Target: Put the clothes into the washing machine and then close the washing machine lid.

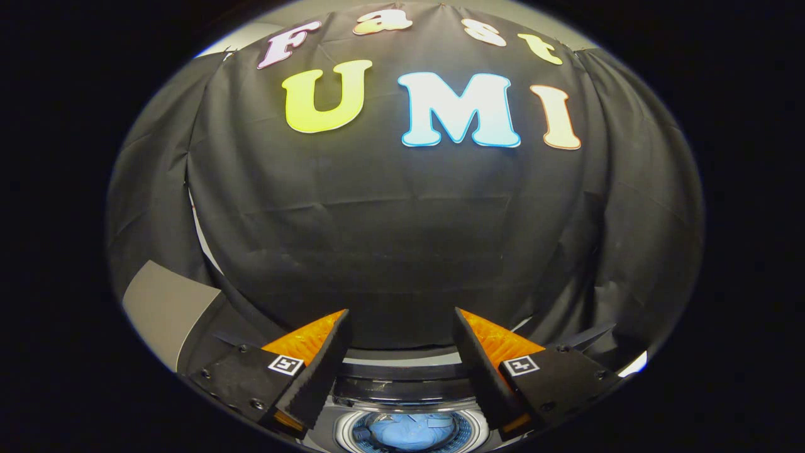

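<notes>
Blue cloth: a crumpled pale blue garment (412, 430) lies inside the round drum of the washing machine, below and between my fingers.
Drum: a circular opening with a shiny silver metal rim (343, 434) and a perforated inner wall showing around the garment; the lower part of the circle is cut off from my sight.
Machine top: a dark glossy band (402, 385) and a pale grey strip run across behind the opening, between it and the booth wall; I cannot tell which part of this is the lid.
My claw (400, 324): released, the two fingers spread wide apart with nothing between them; the tips hang above the machine, touching neither rim nor cloth.
Open room: the whole gap between my fingers is free, and the drum mouth sits straight beneath that gap.
Edges: the draped black cloth wall (402, 251) stands close behind the machine and curves round on both sides; a flat grey panel (166, 308) juts out beyond my left finger.
</notes>
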`<state>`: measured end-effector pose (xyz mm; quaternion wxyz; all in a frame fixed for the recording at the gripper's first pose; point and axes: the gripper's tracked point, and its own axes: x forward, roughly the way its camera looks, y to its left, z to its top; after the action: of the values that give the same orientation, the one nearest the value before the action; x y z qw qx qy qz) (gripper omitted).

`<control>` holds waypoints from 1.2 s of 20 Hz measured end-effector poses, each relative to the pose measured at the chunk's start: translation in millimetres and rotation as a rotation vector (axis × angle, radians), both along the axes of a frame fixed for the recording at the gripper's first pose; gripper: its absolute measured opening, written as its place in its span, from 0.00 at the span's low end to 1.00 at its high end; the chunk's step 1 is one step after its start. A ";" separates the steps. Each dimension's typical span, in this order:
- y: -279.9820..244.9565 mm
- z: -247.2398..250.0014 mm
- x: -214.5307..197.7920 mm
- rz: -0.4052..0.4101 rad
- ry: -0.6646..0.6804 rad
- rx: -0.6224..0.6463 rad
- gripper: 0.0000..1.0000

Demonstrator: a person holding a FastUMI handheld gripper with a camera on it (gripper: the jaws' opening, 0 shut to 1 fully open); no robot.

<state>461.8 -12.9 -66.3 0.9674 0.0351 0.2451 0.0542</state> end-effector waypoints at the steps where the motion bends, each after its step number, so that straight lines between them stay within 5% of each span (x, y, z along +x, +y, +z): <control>1: -0.2 0.8 -4.8 0.002 -0.006 0.000 0.99; 15: -6.8 -5.6 -96.8 0.005 -0.117 0.008 0.99; 24: -6.0 -58.7 -187.3 0.048 -0.155 -0.070 0.98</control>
<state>274.4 -18.8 -125.0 0.9825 -0.0090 0.1721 0.0712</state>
